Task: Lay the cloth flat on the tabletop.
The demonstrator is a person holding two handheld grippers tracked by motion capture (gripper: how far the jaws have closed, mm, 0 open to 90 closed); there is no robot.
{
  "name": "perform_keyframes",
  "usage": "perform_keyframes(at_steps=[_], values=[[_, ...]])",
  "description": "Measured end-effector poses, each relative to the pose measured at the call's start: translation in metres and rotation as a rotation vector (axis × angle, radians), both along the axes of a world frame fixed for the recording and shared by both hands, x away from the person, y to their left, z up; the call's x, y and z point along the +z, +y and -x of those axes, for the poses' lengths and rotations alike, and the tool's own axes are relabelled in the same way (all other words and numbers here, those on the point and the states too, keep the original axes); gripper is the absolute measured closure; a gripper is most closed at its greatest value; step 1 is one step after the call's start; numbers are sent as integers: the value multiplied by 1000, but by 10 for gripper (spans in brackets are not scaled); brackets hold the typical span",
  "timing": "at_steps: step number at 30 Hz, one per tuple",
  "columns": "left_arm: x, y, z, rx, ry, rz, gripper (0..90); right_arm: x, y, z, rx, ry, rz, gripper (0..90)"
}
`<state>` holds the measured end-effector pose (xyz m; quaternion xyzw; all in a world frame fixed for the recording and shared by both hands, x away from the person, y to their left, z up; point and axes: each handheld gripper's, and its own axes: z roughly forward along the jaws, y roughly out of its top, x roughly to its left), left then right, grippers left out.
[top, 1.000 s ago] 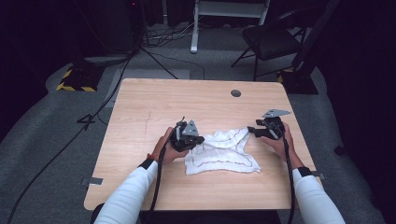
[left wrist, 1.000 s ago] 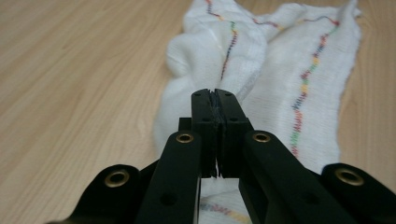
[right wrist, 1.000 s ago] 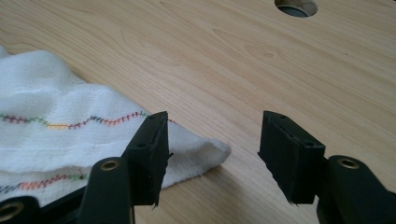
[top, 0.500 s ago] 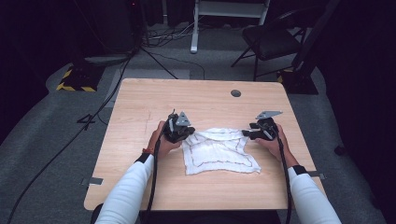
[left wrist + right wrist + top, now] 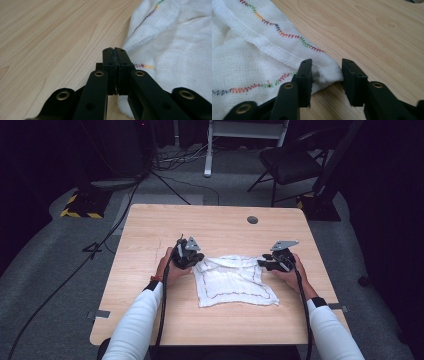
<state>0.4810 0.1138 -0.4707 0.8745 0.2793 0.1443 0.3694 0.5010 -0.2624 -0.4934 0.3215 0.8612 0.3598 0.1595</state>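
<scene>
A white cloth (image 5: pixel 232 280) with coloured zigzag stitching lies spread on the wooden table (image 5: pixel 150 240). My left gripper (image 5: pixel 200 262) is at the cloth's far left corner. In the left gripper view its jaws (image 5: pixel 115 50) are shut on the edge of the cloth (image 5: pixel 175 37). My right gripper (image 5: pixel 261 263) is at the far right corner. In the right gripper view its jaws (image 5: pixel 327 72) have just been closing and stand apart on either side of a bunched corner of the cloth (image 5: pixel 249 57), without squeezing it.
A round cable hole (image 5: pixel 252 219) sits in the table's far right part. Beyond the table are a black chair (image 5: pixel 290 165), a white stand (image 5: pixel 207 150) and cables on the grey floor. Bare wood surrounds the cloth.
My left gripper has pulled its corner of the cloth to the left, and the cloth lies flatter and wider. My right gripper has shifted slightly left onto the far right corner.
</scene>
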Motion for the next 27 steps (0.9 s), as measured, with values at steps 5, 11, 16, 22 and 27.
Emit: perform_keyframes(at_steps=[5, 11, 16, 22, 27], values=[[1, 3, -2, 14, -11, 4, 881, 3, 5, 2, 6, -51, 25, 842], [18, 10, -1, 26, -56, 51, 881, 28, -2, 11, -2, -137, -42, 857], [31, 14, 0, 51, -106, 72, 881, 51, -4, 15, -20, -179, -83, 858], [45, 18, -7, 71, -145, 77, 880, 65, 2, 10, -49, -210, -91, 858], [54, 20, -17, 89, -162, 93, 881, 74, 6, 4, -90, -227, -105, 859]])
